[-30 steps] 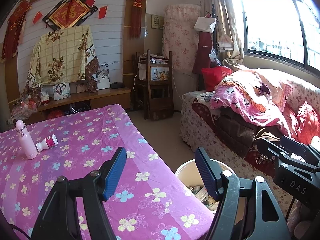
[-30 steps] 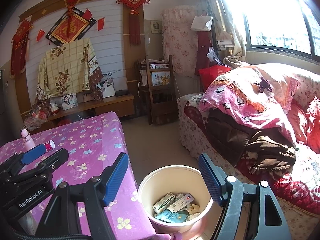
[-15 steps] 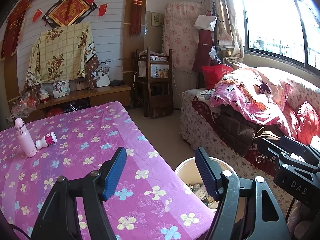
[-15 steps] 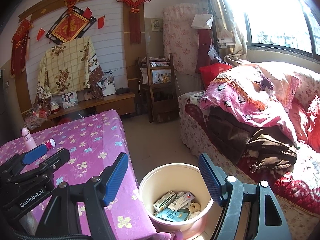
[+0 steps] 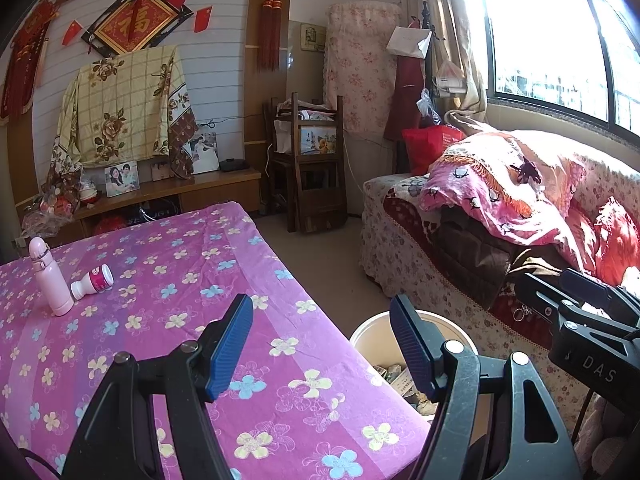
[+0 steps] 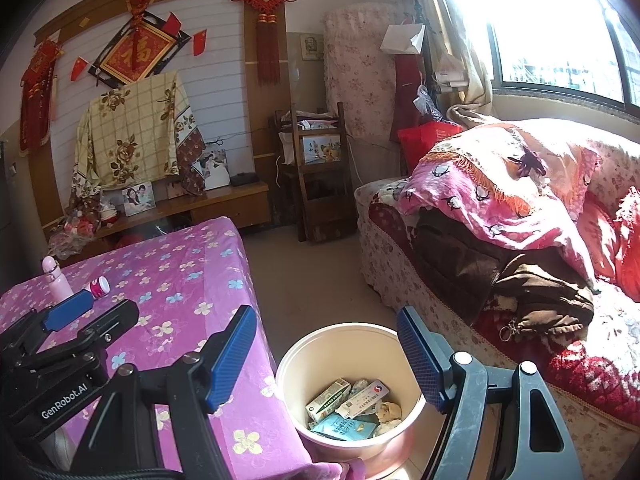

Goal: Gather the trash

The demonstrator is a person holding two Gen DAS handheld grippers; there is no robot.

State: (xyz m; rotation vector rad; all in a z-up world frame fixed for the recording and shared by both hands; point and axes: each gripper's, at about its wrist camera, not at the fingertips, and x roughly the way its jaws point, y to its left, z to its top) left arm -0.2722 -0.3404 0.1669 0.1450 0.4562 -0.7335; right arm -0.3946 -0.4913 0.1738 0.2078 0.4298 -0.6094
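Legible writing: "GenRobot.AI" on the body of the left gripper [image 6: 68, 312] as seen from the right wrist; "DAS" on the body of the right gripper [image 5: 576, 300] as seen from the left wrist; a gold character on the red diamond wall plaque [image 5: 134, 24]. Print on the cartons in the bin is too small to read. Left gripper [image 5: 322, 344] held level over the near part of the table [image 5: 168, 280], which wears a purple floral cloth; jaws spread wide, nothing between the blue pads [image 5: 230, 348]. Right gripper [image 6: 326, 350] held above and just short of the cream bin [image 6: 352, 336], jaws likewise wide apart and empty. The bin stands on the floor, just beside the table's right edge, between table and sofa [image 6: 500, 240]; it holds several small cartons and crumpled scraps [image 6: 352, 404]. On the far left of the table, a pink bottle [image 5: 50, 280] stands upright, and a small white bottle with a pink label [image 5: 93, 280] lies on its side just beside it. Bare floor [image 5: 328, 256] runs between table and sofa toward a wooden chair [image 5: 316, 168].
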